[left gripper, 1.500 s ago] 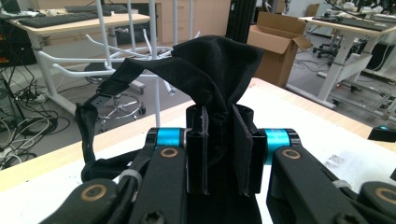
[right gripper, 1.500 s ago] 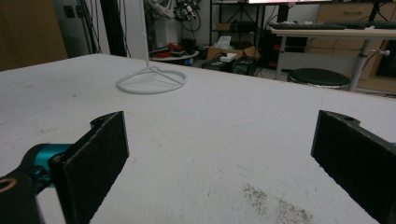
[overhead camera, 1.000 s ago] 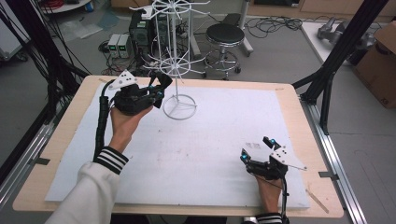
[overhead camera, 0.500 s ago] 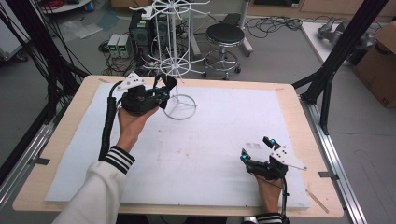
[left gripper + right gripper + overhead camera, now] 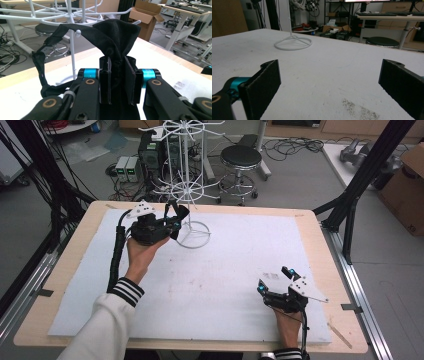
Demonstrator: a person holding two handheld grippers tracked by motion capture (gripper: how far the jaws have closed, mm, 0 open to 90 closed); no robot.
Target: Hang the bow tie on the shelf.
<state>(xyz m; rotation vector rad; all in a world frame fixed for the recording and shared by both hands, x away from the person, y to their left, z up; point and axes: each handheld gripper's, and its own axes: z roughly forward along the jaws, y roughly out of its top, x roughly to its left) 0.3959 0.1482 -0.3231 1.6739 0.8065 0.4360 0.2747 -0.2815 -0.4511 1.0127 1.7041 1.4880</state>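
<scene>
At upper left of the high view, we note the left gripper [image 5: 172, 222] raised beside the white wire rack [image 5: 187, 180], its fingers clamped on a black cloth item [image 5: 113, 35] with a strap. In the left gripper view the cloth bunches up above the fingers, and its strap [image 5: 42, 60] loops out to the left of the frame, passing a ball-tipped hook [image 5: 78, 31] of the rack. We cannot tell whether the strap is already over that hook or only crosses behind it. We judge that the coming move turns on this: the hook lies just up and left of the fingers, and the strap's loop runs roughly upright beside it. The neighbouring rack arms crowd the approach. The right gripper [image 5: 276, 282] rests on the white surface [image 5: 225, 270] at lower right, fingers wide apart and empty, well apart from the rack.
</scene>
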